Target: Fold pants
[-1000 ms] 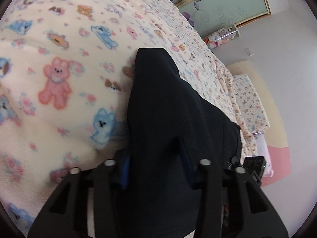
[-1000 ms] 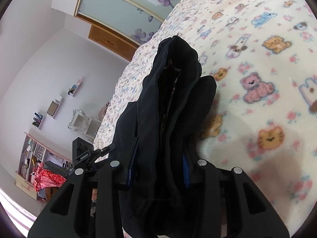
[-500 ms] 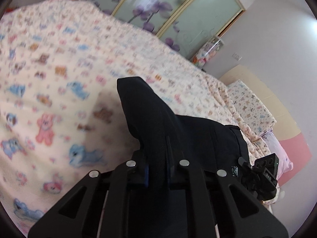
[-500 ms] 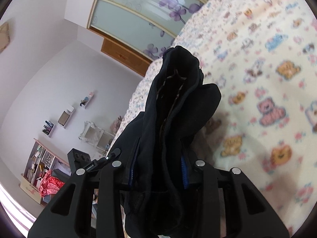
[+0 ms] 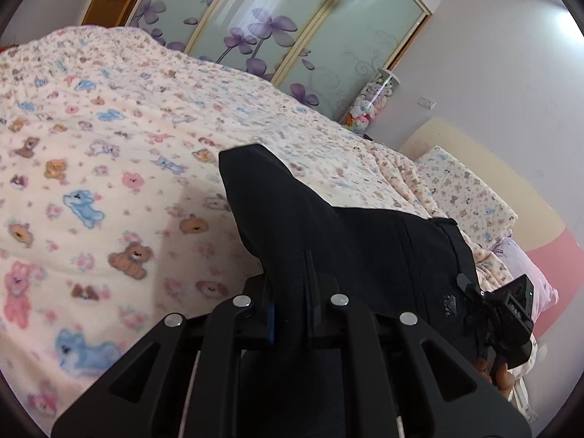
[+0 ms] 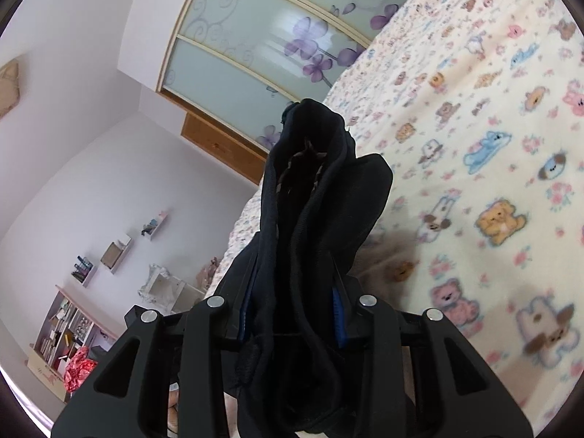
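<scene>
**Pants off the bed, fold unfinished**

A bed [image 5: 109, 168] under a fleecy cream blanket printed with bears and bunnies fills the left wrist view from 7 to 1 o'clock; frosted doors [image 5: 292, 33] with purple flowers stand behind it. The pants [image 5: 328, 241], dark, matte and limp, hang in the air above the blanket, stretched between both tools. By the look of it the cloth is already gathered in layers, but nothing lies flat yet; laying down and smoothing remain. The left gripper [image 5: 292, 314] pinches a thin edge, jaws nearly together. The right gripper [image 6: 292, 314] clamps a thick bunch at 6 o'clock, its patterned lining showing.
</scene>
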